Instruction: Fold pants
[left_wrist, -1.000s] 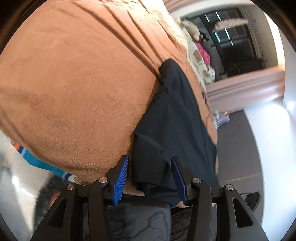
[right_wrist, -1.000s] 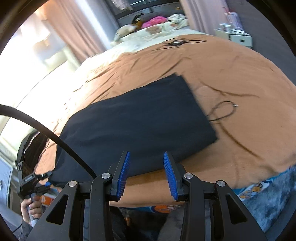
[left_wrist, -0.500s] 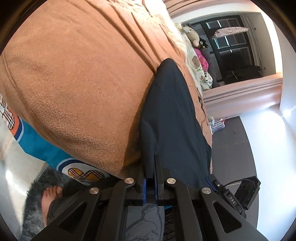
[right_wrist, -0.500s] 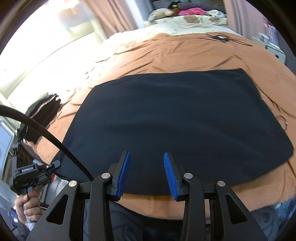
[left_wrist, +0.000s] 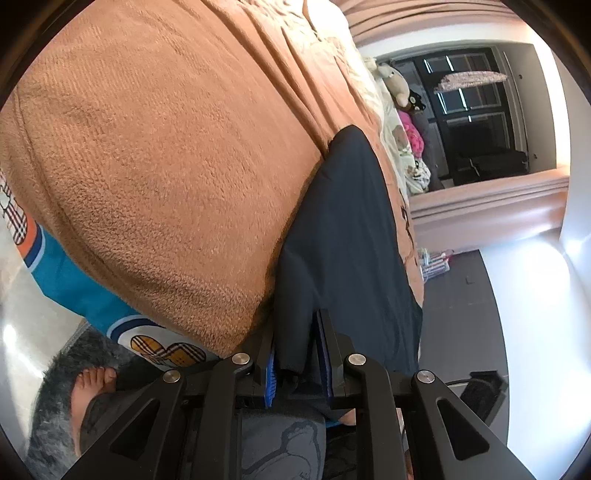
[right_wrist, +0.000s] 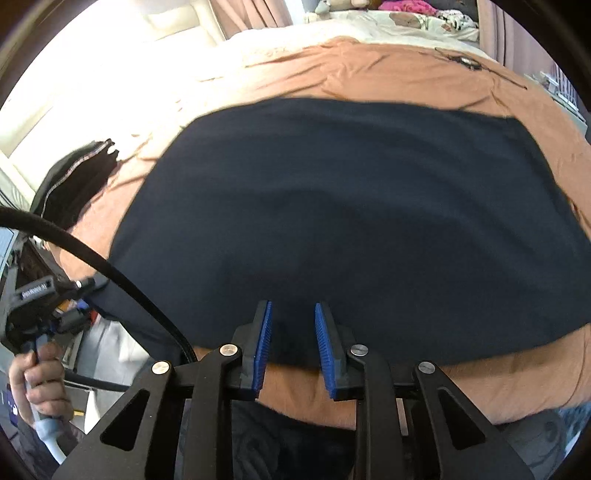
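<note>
Dark navy pants (right_wrist: 351, 206) lie folded flat on the orange-brown blanket (right_wrist: 406, 70) of a bed. In the left wrist view the pants (left_wrist: 351, 240) run along the bed's near edge. My left gripper (left_wrist: 297, 354) has a fold of the pants' near corner between its blue pads, which stand a little apart around the cloth. My right gripper (right_wrist: 293, 332) is open, its fingers over the pants' near hem. The left gripper also shows in the right wrist view (right_wrist: 79, 295) at the pants' left corner.
A black garment (right_wrist: 74, 181) lies on the bed at the left. Plush toys and a pink cloth (left_wrist: 402, 107) sit by the pillows. A cable (right_wrist: 465, 61) lies on the far blanket. A patterned sheet (left_wrist: 74, 273) hangs below the blanket; a grey rug and my foot (left_wrist: 88, 387) are below.
My left gripper shut on the pants' corner, then its pads parted a little around the cloth. My right gripper moved left and closer over the pants' near hem, staying open.
</note>
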